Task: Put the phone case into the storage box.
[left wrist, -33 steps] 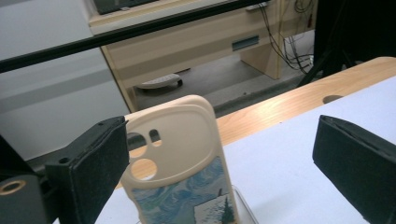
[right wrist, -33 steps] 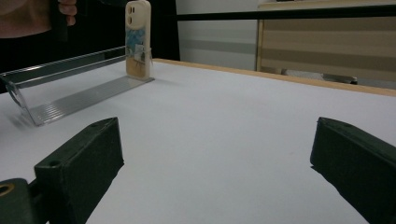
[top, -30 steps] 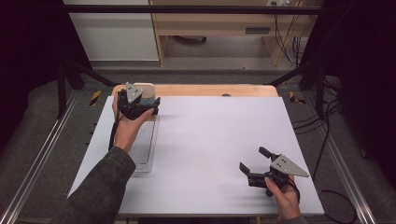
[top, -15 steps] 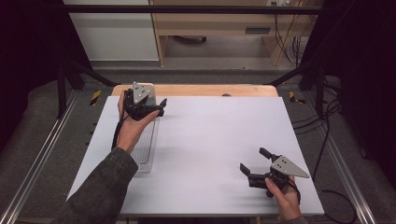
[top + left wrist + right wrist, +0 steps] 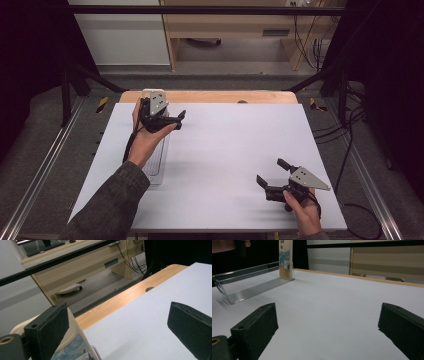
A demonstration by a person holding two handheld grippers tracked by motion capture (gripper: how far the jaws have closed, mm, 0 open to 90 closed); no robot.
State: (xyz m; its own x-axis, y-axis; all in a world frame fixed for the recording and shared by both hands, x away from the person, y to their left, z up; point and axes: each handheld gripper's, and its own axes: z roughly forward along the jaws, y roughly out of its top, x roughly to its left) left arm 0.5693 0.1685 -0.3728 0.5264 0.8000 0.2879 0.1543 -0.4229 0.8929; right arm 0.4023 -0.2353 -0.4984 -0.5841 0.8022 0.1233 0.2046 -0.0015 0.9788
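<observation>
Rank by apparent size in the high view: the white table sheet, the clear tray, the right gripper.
1. white table sheet
2. clear tray, partly hidden under the left forearm
3. right gripper, though it looks close to the tray's visible part

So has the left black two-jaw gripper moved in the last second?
Yes. In the high view the left black two-jaw gripper has shifted away from the person and rightward, toward the table's wooden far edge, off the clear plastic tray.

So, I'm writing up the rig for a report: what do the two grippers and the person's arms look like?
Both grippers are black with two blocky, flat-faced jaws. The left gripper and right gripper each carry a grey three-cornered plate on top, the left one's dotted with small holes. A black cable trails from the left one. The left forearm wears a dark olive-grey sleeve.
</observation>
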